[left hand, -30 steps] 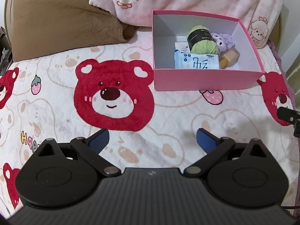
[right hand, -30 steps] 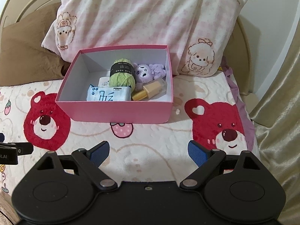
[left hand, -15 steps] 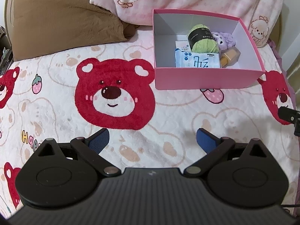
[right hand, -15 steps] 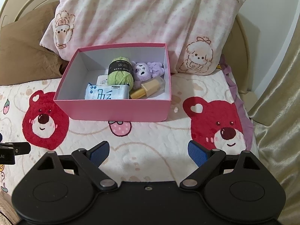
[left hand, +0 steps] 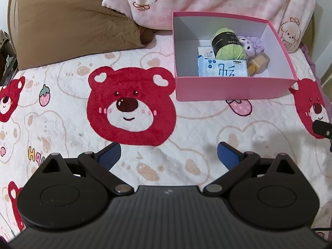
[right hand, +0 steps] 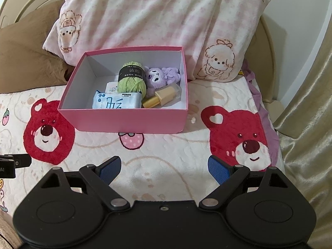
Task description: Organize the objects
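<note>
The scene is a bed (left hand: 186, 128) covered with a cream quilted blanket (right hand: 166, 151) printed with red bear faces, pale bear outlines and pink strawberries; one large red bear face (left hand: 131, 105) lies in the middle of the left wrist view, another (right hand: 238, 137) sits toward the right of the right wrist view. At the head of the bed a brown pillow (left hand: 68, 22) lies on the left, with a pink checked pillow (right hand: 161, 16) bearing cartoon figures leaning beside it against a curved cream headboard (right hand: 27, 2). A gold curtain (right hand: 307, 114) hangs along the bed's right side, and a plain pale wall (right hand: 300, 31) shows behind it.

A pink box (right hand: 128, 120) with a white interior stands open on the blanket, just in front of the pink checked pillow; inside it lie a green yarn ball (right hand: 131, 81) with a black band, a purple plush toy (right hand: 161, 76) beside it, a yellow bottle (right hand: 164, 96) lying on its side in front of the plush, a blue-and-white tissue pack (right hand: 117, 101) against the near wall, and a small white card or packet partly hidden behind the pack.

The left tongs (left hand: 169, 155) hover over the bare blanket, spread wide with nothing between the blue pads; the right tongs (right hand: 164, 168) likewise stand wide and empty above the blanket, well short of the box.
</note>
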{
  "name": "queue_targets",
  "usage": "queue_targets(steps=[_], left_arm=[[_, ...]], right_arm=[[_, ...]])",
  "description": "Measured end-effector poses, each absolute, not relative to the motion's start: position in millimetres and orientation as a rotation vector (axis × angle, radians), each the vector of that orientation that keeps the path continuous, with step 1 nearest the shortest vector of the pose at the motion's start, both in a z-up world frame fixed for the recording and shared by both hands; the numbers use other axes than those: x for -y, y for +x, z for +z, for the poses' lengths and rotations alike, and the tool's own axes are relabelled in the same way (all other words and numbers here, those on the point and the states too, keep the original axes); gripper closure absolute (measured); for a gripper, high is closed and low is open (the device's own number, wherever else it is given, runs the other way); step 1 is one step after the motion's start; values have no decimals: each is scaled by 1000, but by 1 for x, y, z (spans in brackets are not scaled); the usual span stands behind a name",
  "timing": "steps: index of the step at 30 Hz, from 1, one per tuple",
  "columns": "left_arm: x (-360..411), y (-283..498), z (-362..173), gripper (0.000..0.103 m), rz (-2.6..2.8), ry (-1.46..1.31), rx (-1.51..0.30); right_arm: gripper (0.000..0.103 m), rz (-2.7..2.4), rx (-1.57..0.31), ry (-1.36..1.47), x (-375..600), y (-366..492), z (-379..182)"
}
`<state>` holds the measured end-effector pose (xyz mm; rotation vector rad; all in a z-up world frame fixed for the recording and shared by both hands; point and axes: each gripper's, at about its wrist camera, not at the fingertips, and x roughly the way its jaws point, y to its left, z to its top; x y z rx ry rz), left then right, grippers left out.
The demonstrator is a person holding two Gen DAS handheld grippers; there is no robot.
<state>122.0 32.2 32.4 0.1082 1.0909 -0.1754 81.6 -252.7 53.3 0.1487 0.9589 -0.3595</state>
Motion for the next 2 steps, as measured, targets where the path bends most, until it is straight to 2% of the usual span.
queue_targets(steps=[2], left_arm=[[-32,123,33,2,-178,102,-1097]], right_arm=[[10,-360,-960,149,253,82,53]])
